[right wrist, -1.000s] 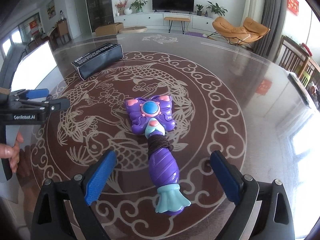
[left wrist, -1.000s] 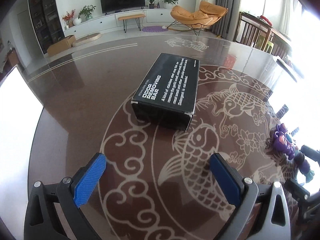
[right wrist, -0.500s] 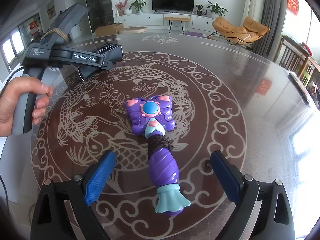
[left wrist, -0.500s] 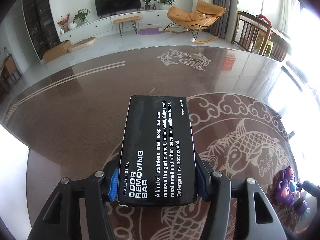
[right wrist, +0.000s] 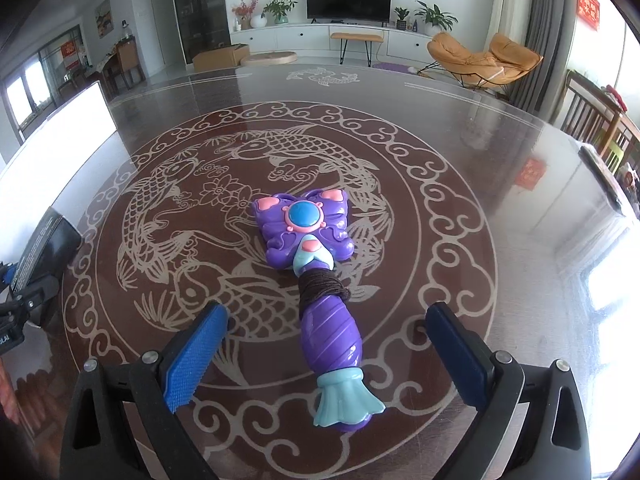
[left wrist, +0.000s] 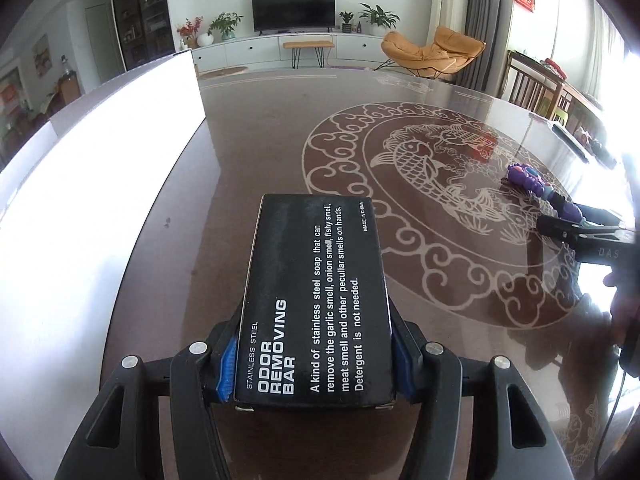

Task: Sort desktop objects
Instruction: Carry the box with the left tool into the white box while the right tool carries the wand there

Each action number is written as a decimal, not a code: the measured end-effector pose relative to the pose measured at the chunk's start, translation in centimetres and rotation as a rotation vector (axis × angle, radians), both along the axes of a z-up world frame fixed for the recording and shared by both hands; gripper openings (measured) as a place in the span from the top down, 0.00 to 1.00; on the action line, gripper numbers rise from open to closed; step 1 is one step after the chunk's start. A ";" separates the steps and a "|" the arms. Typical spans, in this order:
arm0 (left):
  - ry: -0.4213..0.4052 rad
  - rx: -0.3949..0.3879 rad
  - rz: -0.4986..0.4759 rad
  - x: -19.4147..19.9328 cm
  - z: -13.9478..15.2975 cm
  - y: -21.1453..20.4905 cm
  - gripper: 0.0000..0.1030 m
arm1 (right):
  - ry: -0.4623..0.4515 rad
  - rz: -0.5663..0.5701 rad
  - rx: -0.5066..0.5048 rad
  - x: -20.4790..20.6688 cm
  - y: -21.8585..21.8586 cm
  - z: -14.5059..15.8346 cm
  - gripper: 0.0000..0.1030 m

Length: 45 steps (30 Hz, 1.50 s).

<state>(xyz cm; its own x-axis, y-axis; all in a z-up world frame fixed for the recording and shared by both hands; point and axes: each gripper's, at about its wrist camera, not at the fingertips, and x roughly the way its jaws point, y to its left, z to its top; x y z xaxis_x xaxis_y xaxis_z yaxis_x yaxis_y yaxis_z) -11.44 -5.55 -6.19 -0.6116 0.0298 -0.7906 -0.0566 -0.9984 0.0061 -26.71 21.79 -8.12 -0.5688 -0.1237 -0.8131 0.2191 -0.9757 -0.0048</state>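
My left gripper [left wrist: 314,364] is shut on a black box [left wrist: 316,300] labelled "Odor Removing Bar" and holds it above the dark table, near the table's left side. The box also shows at the left edge of the right wrist view [right wrist: 44,248]. A purple butterfly-shaped toy wand [right wrist: 316,264] with a teal tail lies on the koi pattern. My right gripper [right wrist: 326,348] is open, its blue pads either side of the wand's handle without touching it. The wand also shows far right in the left wrist view [left wrist: 540,188].
A bright white sheet or board [left wrist: 92,184] lies along the table's left side and also shows in the right wrist view [right wrist: 60,136]. The round dark table [right wrist: 400,92] has a koi inlay. Wooden chairs [left wrist: 536,88] stand beyond the far right edge.
My left gripper closed on the black box, lifted it and swung left toward the white sheet. My right gripper and the wand have stayed put.
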 end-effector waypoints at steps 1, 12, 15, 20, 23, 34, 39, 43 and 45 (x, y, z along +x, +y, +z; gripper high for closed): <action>0.001 -0.001 -0.001 0.1 0.0 0.0 0.43 | 0.000 0.000 -0.001 0.0 0.0 0.0 0.00; 0.007 0.005 -0.003 0.3 -0.2 0.1 0.43 | -0.009 0.006 0.003 0.0 -0.1 -0.1 0.00; 0.007 0.004 -0.003 0.4 -0.1 0.3 0.43 | -0.080 0.040 0.021 -0.8 -0.1 0.1 0.00; -0.033 -0.008 -0.083 -0.2 -0.3 1.4 0.16 | -0.182 0.145 0.052 -2.8 -0.4 1.1 0.19; -0.009 0.017 -0.082 0.1 0.3 1.1 0.44 | -0.207 0.141 0.022 -2.8 -0.3 1.9 0.78; 0.157 0.187 0.015 5.4 7.2 -2.6 0.44 | -0.100 0.237 -0.159 1.5 -4.4 9.7 0.79; 0.257 0.228 0.099 7.8 13.2 -8.7 0.44 | -0.037 0.361 -0.256 3.1 -12.5 14.2 0.79; 0.267 0.168 0.227 8.8 15.5 -16.1 0.44 | -0.033 0.503 -0.334 4.3 -22.4 16.8 0.79; 0.238 0.141 0.309 9.1 15.5 -20.3 0.44 | -0.045 0.575 -0.370 5.5 -27.7 17.3 0.79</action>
<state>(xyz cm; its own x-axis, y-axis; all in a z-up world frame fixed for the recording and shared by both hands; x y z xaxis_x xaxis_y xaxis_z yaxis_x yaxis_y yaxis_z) -2.37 -25.81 9.30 -0.7742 -0.0860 -0.6271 0.2324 -0.9602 -0.1552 -21.22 -5.88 9.21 -0.2962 -0.6705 -0.6802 0.6948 -0.6399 0.3282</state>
